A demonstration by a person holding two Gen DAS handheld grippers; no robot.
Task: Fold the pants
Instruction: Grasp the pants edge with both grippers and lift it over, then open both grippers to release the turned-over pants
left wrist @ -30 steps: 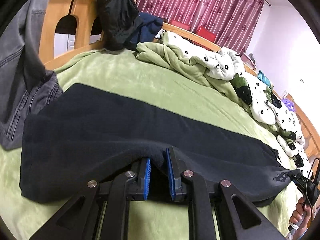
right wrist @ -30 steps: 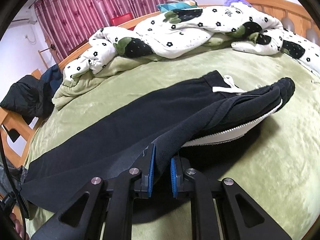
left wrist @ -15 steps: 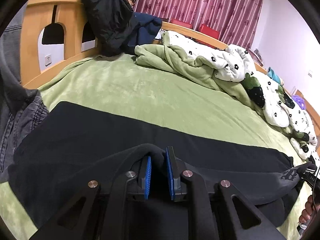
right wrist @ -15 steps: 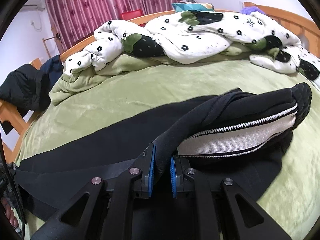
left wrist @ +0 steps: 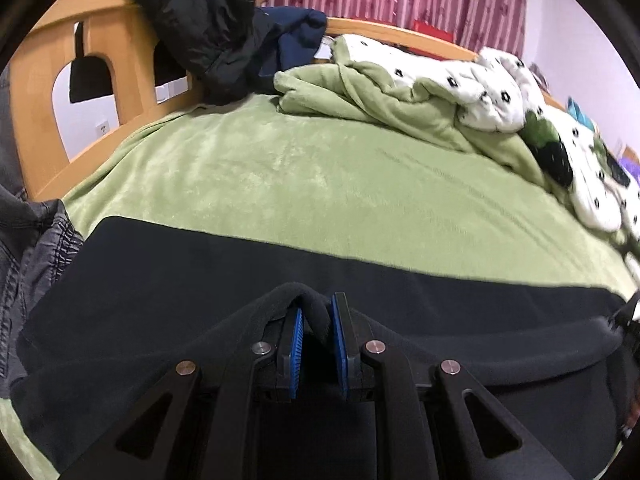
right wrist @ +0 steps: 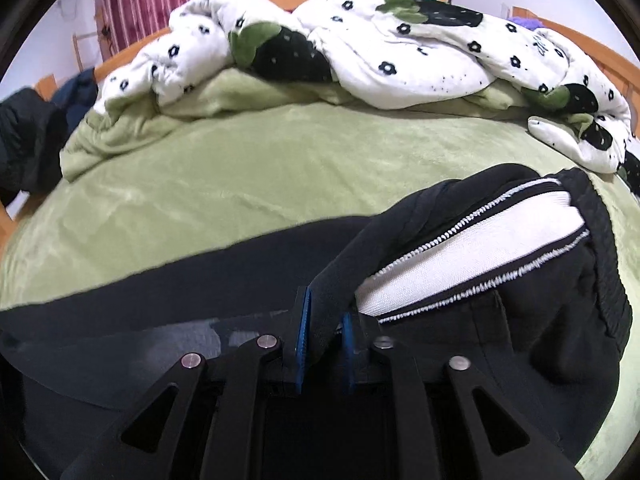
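At the far left of the left wrist view, a pair of grey jeans lies bunched beside the wooden bed frame, clear of the work area. A dark jacket is draped over that frame.

The black pants are spread lengthwise across the green blanket, laid flat so that one long edge can be carried over the other. Near the leg end, a ridge of the near edge is pinched between the blue pads of the left gripper, whose jaws are clenched on the cloth so the raised layer can be drawn across.

In the right wrist view, the right gripper sits at the waist end. Its jaws have just been opening; a fold of black cloth is seen between them, seemingly loose against the right-hand pad. The waistband gapes, showing the white lining, because the upper layer is lifted there. The flowered quilt is heaped along the far side, keeping the middle of the bed free for folding.
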